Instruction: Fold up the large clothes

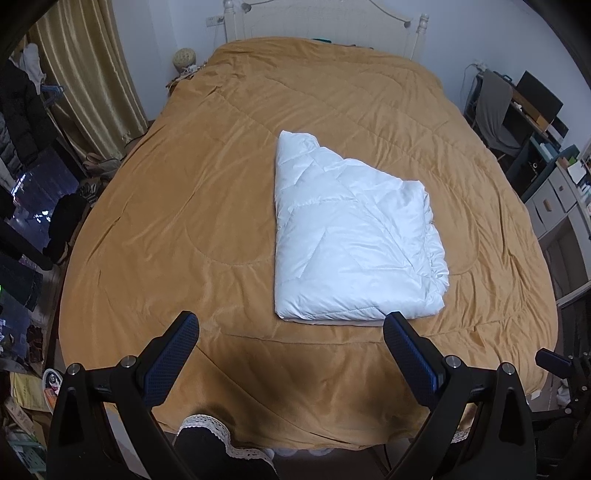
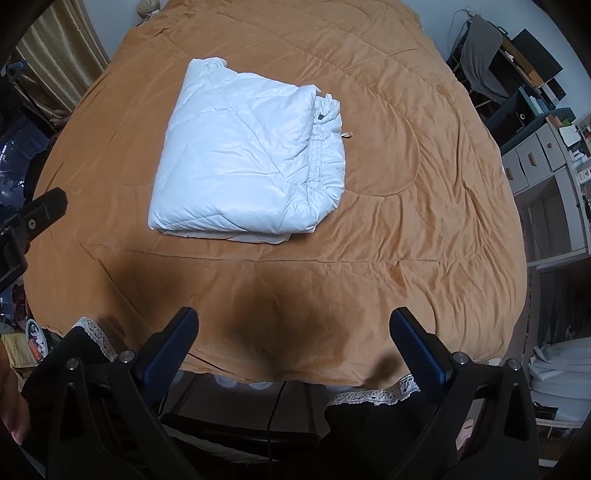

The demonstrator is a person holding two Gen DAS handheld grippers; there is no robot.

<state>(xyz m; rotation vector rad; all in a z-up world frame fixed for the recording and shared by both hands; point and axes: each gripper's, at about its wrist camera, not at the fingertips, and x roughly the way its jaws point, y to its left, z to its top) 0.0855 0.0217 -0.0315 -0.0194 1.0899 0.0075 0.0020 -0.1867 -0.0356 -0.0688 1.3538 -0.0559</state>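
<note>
Nearest the cameras, the left gripper (image 1: 291,325) and the right gripper (image 2: 293,321) both hang above the foot of the bed, fingers spread wide and holding nothing. Neither touches any fabric. Below them the lace trim (image 2: 373,395) of the bedding hangs over the near edge.

Beyond that lies the tan quilt (image 1: 184,221), covering the bed and creased in places. On it, near the middle and well apart from both grippers, rests the white padded garment (image 1: 351,236), already folded into a compact, roughly square bundle. Its gathered hem and a small dark toggle (image 2: 320,116) face the right side; a loose corner (image 1: 295,144) projects at the far end.

Judgement: the fold appears essentially complete. If a finishing pass is wanted, tuck the projecting far corner under the bundle and press the puffy layers flat with both grippers at once, since slick, air-filled fabric tends to spring open.

At the far end stands the white headboard (image 1: 325,22).
</note>
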